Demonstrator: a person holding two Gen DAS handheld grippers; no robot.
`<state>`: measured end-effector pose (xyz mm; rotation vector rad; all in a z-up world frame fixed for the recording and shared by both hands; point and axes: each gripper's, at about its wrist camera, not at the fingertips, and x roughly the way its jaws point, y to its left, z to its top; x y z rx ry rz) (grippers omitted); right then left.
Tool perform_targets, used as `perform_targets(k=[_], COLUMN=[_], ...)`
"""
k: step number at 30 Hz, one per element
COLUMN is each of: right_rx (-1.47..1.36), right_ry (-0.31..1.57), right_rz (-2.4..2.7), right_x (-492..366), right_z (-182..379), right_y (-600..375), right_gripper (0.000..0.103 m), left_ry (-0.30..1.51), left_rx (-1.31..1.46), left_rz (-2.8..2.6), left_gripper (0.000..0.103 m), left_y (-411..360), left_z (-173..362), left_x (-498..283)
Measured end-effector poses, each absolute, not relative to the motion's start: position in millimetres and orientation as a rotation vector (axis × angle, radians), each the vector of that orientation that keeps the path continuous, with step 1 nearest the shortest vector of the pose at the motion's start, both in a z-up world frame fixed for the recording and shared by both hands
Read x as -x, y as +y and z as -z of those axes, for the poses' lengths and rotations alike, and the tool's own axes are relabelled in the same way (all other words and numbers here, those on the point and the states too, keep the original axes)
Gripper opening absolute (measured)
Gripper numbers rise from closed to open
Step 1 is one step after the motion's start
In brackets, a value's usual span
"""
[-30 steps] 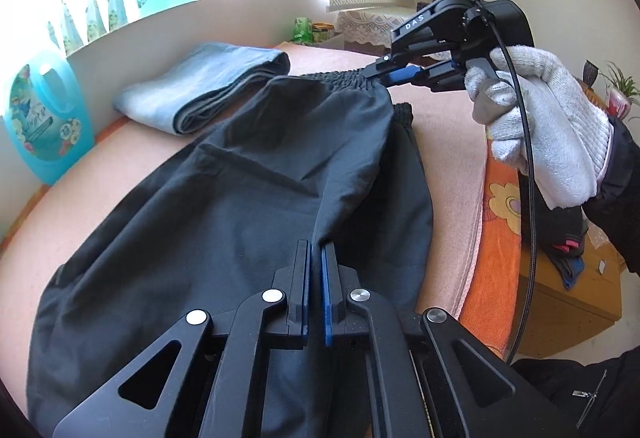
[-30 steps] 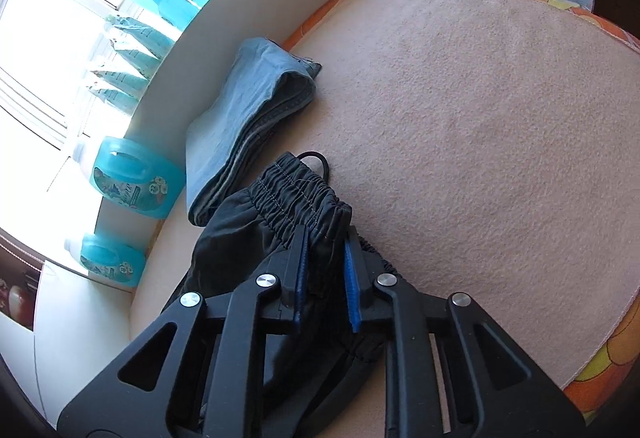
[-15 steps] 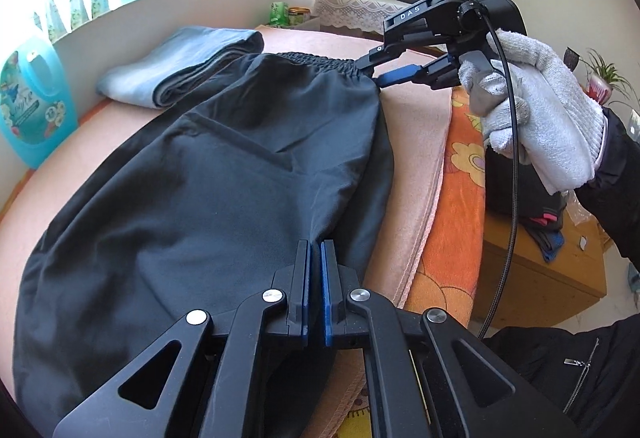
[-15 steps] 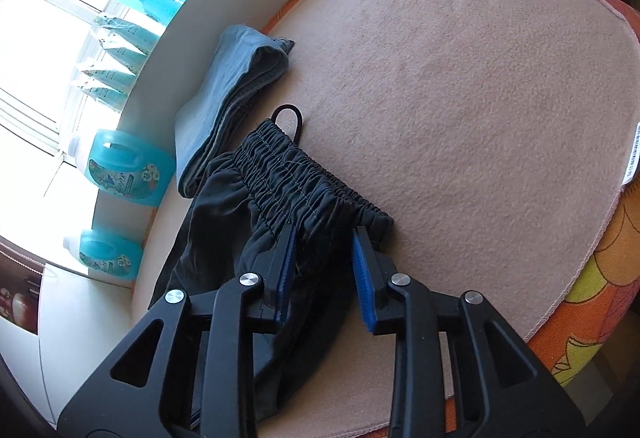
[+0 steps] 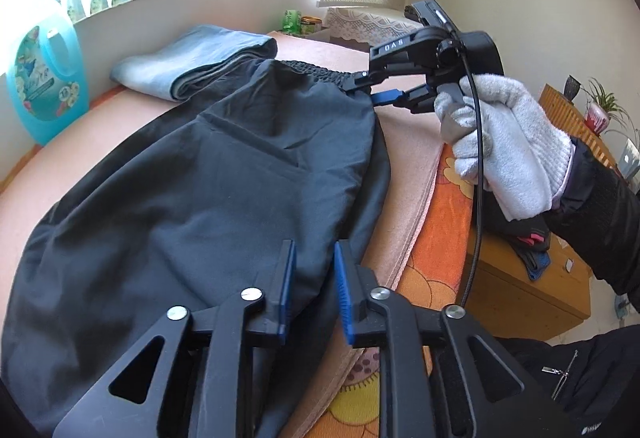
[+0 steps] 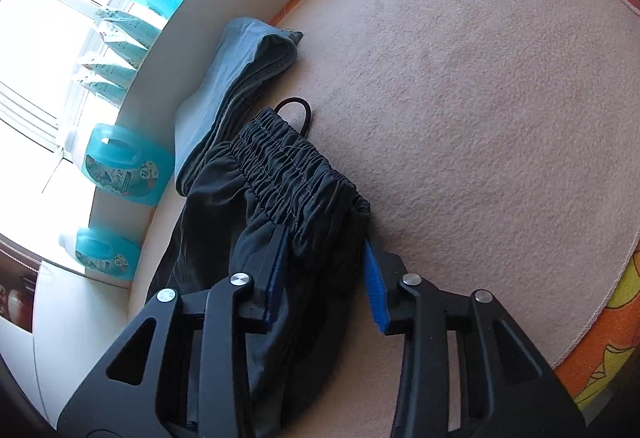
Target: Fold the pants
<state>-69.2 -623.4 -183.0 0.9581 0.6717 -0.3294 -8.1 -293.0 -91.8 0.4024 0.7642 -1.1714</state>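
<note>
So the black pants (image 5: pixel 208 189) are lying spread flat on the pinkish-beige blanket (image 6: pixel 480 97), doubled over with the elastic waistband (image 6: pixel 288 169) at the far end and the rest running back toward the camera. Their lower end is cut off by the bottom of the left wrist view, so the hems can't be seen. Left gripper (image 5: pixel 314 290) has its blue-padded fingers parted a bit, with the near edge of the pants showing in the gap, but nothing is pinched. Right gripper (image 6: pixel 326 278) is spread wider, sitting over the waistband corner, with fabric between the fingers and no clamp on it; from the left view it's hard to tell if the lower finger touches the cloth. A black cord loop (image 6: pixel 296 109) pokes out past the waistband. Folded light-blue garment (image 5: pixel 192 61) sits just beside the pants near the wall, and a teal detergent jug (image 5: pixel 46 81) stands by the blown-out window. The white-gloved right hand (image 5: pixel 508 153) holds the right gripper's handle, its cable hanging down.
</note>
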Motion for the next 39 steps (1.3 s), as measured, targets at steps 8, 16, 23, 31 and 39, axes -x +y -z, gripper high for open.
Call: perform_targets(k=[8, 16, 23, 31, 39], right_rx=[-0.776, -0.811, -0.736, -0.659, -0.717], right_ry=[0.539, 0.619, 0.557, 0.543, 0.639], right_rz=[0.419, 0.505, 0.500, 0.580, 0.601], right_x=[114.3, 125.0, 122.3, 144.6, 159.1], right_z=[130.2, 162.5, 123.7, 106.9, 140.1], right_y=[-599.3, -618.1, -613.9, -629.4, -643.9], right_gripper=[0.021, 0.021, 0.019, 0.018, 0.030], left_ry=[0.741, 0.793, 0.831, 0.832, 0.908], left_rx=[-0.215, -0.138, -0.221, -0.283, -0.369], left_rz=[0.930, 0.836, 1.044, 1.190, 1.323], left_gripper=[0.044, 0.045, 0.045, 0.045, 0.045], left_y=[-185.7, -131.8, -188.4, -242.5, -284.0], left_z=[57.2, 62.0, 82.1, 82.6, 109.2], left_x=[-28.3, -53.4, -8.6, 11.9, 31.4])
